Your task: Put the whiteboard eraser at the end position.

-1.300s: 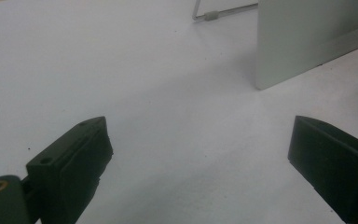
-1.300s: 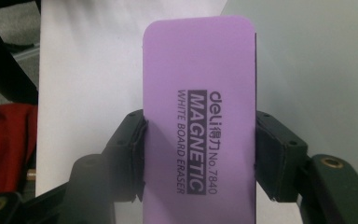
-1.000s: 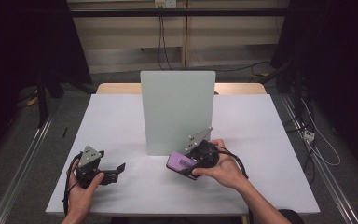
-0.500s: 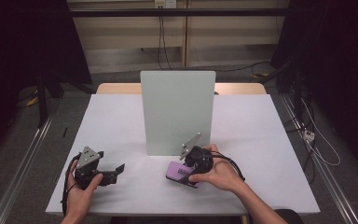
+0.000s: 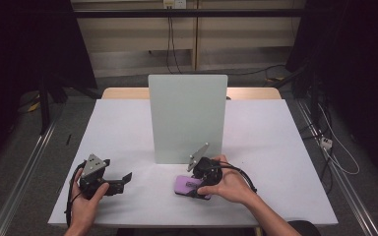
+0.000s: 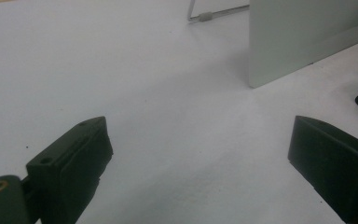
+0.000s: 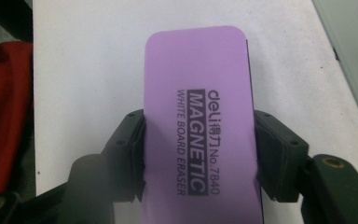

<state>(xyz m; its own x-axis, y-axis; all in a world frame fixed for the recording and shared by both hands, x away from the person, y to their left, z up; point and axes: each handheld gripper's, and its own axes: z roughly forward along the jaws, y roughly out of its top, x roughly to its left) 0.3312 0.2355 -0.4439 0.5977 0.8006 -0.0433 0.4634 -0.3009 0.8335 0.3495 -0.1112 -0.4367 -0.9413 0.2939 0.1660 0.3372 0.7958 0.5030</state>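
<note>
While clamped on purple eraser (image 7: 199, 135), right tongs (image 7: 199, 154), left tongs (image 6: 200, 163) wide apart

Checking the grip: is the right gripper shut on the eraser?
Shut: right gripper jaws press both long sides of the eraser.

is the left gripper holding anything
No, the left gripper has its jaws wide apart over the bare table.
</note>
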